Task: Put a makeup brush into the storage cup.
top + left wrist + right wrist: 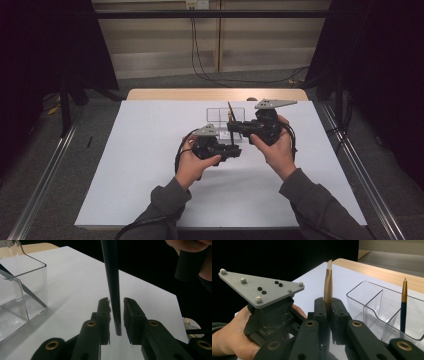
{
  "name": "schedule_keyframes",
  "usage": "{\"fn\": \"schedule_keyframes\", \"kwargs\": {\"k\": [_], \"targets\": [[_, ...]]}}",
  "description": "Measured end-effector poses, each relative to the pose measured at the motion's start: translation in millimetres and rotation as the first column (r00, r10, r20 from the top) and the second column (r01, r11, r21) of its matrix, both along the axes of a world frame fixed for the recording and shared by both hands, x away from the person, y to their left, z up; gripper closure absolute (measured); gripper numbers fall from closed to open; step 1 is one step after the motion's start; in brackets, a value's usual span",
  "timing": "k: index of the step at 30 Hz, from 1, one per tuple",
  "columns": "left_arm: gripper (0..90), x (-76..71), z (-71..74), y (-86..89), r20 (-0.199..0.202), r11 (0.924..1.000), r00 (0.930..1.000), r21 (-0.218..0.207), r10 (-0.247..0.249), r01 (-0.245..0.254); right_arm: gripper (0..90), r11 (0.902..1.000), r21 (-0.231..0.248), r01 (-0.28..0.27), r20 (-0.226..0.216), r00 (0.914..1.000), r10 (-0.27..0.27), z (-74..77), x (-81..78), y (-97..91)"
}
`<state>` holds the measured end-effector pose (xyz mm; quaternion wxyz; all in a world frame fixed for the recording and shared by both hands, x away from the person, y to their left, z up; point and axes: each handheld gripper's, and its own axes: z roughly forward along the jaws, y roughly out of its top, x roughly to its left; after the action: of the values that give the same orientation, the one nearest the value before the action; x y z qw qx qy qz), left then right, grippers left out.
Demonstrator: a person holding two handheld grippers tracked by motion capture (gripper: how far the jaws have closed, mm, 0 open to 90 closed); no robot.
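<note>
Paper sheet (150, 165) covers the table. High view: your left gripper (235, 150) sits at 7 o'clock of your right gripper (231, 126), with the clear organiser (220, 114) just beyond both.

Left gripper view: the black shaft of the brush (112, 285) hangs between your parted pads (130, 312), untouched by either; organiser (30, 290) at 10 o'clock, holding a second brush (27, 291) aslant.

Right gripper view: your right gripper (328, 312) is clamped on the brush's gold ferrule (327, 287), pale tip at 12 o'clock. Left gripper (269, 317) at 9 o'clock; organiser (372, 305) at 3 o'clock, the second brush (403, 307) upright inside.
</note>
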<state>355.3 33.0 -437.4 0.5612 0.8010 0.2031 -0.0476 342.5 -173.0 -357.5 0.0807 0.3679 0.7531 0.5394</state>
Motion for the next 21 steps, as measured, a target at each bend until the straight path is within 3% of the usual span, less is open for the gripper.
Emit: {"fn": "schedule_keyframes", "kwargs": {"k": [5,13,18,21], "targets": [[68.2,0.2,0.5,2.0,0.004,0.9999,1.0,-0.009,-0.009,0.009,84.7,1.0,0.005,0.006,0.002,1.0,-0.006,0.3,0.3,-4.2],[48.8,1.4,3.7,5.5,0.023,0.9996,0.9997,-0.027,0.0,0.001,84.7,0.9999,0.01,0.012,0.009,0.9999,-0.012,0.8,0.8,-9.5],[40.4,0.6,5.7,8.2,0.008,0.9989,0.9999,-0.047,0.008,-0.007,84.7,0.9999,0.005,0.011,0.014,0.9998,-0.011,1.8,0.2,-11.3],[35.1,1.7,6.0,11.0,0.01,0.9993,0.9998,-0.036,0.016,-0.015,84.7,0.9999,0.008,0.01,0.016,0.9998,-0.01,1.8,0.2,-12.0]]}}
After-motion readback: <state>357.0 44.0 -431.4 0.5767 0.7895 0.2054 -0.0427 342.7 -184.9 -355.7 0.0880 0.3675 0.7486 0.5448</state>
